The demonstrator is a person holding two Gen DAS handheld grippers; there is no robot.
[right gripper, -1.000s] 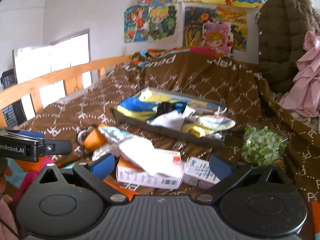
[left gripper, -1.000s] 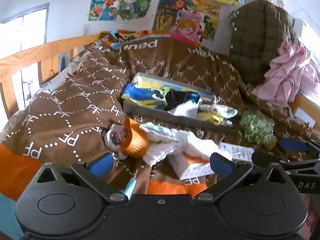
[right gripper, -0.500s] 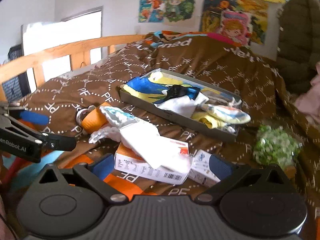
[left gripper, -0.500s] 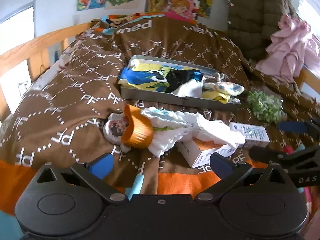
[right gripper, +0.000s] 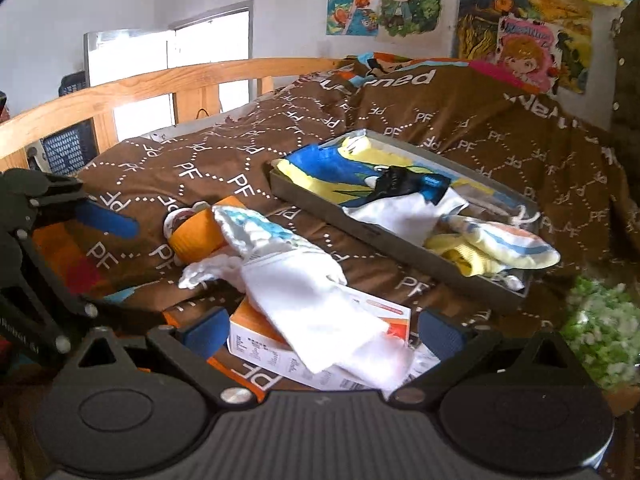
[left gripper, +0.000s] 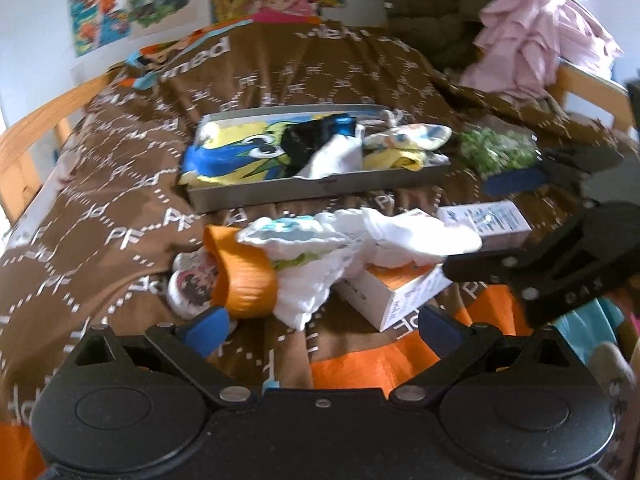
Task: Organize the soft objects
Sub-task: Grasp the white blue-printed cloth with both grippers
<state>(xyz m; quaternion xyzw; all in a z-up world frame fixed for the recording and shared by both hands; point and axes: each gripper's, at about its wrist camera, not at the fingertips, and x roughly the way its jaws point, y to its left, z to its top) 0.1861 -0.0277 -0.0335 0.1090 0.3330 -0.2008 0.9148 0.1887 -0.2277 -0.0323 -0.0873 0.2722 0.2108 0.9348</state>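
Right off, left gripper (left gripper: 320, 326) spread, holding nothing; right gripper (right gripper: 320, 330) spread too. White socks (right gripper: 316, 304) lie just ahead, draped on an orange-white box (right gripper: 276, 350). Beyond, grey tray (right gripper: 400, 240) of clothes on "PF"-printed blanket (right gripper: 208, 168).

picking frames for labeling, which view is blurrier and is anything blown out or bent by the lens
Left wrist view: softer, motion blur smears the posters and the pink clothes; the white sock is nearly blown out. Right wrist view: sharper, the tray reads clearly, but the window is overexposed and the fisheye bows the wooden rail.
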